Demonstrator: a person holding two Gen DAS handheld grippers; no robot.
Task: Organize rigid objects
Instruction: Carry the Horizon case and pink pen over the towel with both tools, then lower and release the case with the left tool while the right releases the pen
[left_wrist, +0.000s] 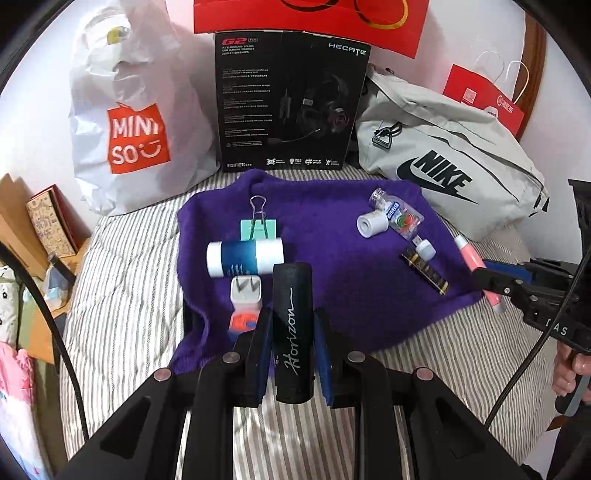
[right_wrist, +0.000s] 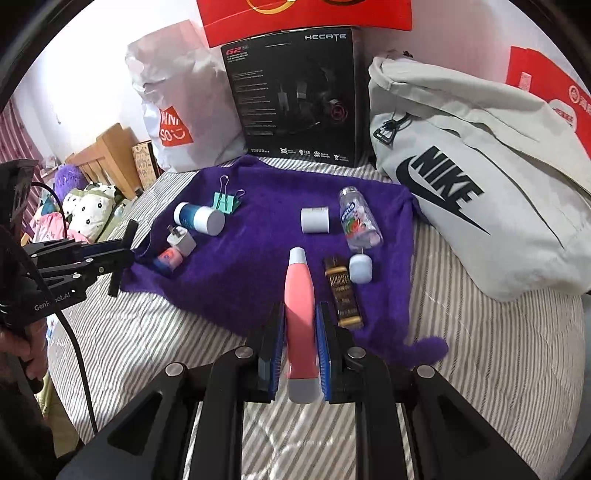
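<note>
A: What has the left gripper (left_wrist: 291, 332) got?

B: A black case (left_wrist: 293, 328) with "Horizon" written on it, pinched between both blue pads, lengthwise along the fingers. It sits over the near edge of the purple cloth (left_wrist: 332, 236).

A: And the right gripper (right_wrist: 301, 343)?

B: Closed on a pink and white tube (right_wrist: 300, 314), its tip pointing forward over the cloth's near edge (from the left camera the same tube (left_wrist: 476, 267) shows at the cloth's right edge).

A: What lies on the cloth?

B: On the left side, a mint binder clip (left_wrist: 257, 225), touching a blue and white bottle (left_wrist: 244, 257) lying on its side, then a white plug (left_wrist: 246, 292) and an orange and blue piece (left_wrist: 243, 322) nearer the camera. On the right, a white cylinder (right_wrist: 315, 220) just beside a clear bottle (right_wrist: 360, 223), a pale blue adapter (right_wrist: 360, 268), and a dark gold-lettered bar (right_wrist: 343, 297).

A: Behind it all?

B: On the striped bedding (right_wrist: 147, 339): a white shopping bag (left_wrist: 136, 122), a black headset box (left_wrist: 291, 103) and a grey Nike bag (left_wrist: 454, 162).
</note>
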